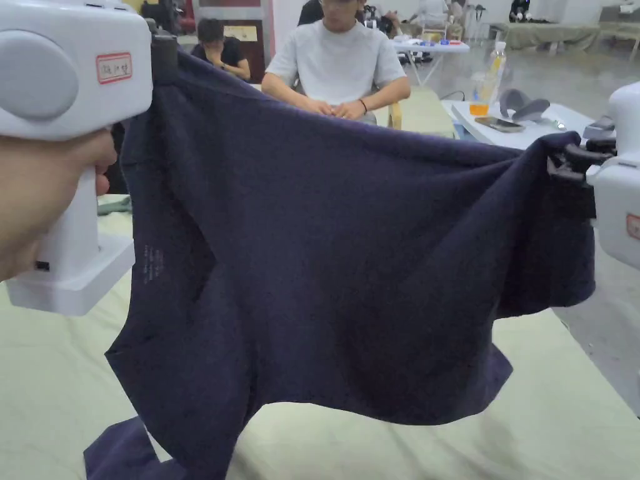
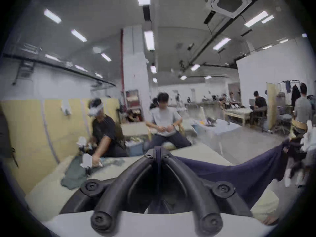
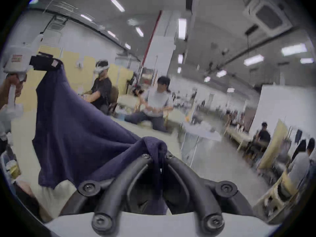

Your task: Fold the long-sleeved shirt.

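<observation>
left gripper (image 1: 164, 53) and right gripper (image 1: 562, 164) fingers clenched on shirt (image 1: 325, 262) top edge, spreading it above surface (image 1: 562, 400) for laying flat.

Left hand-held gripper (image 1: 164, 59) raised, upper left of frame, jaws closed, hand (image 1: 44, 187) wrapped round grip. Right hand-held gripper (image 1: 565, 164) at right edge, lower, jaws closed.

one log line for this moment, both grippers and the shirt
left gripper: shut on shirt | right gripper: shut on shirt | shirt: held up spread, one end trailing on table | fold: not started
</observation>
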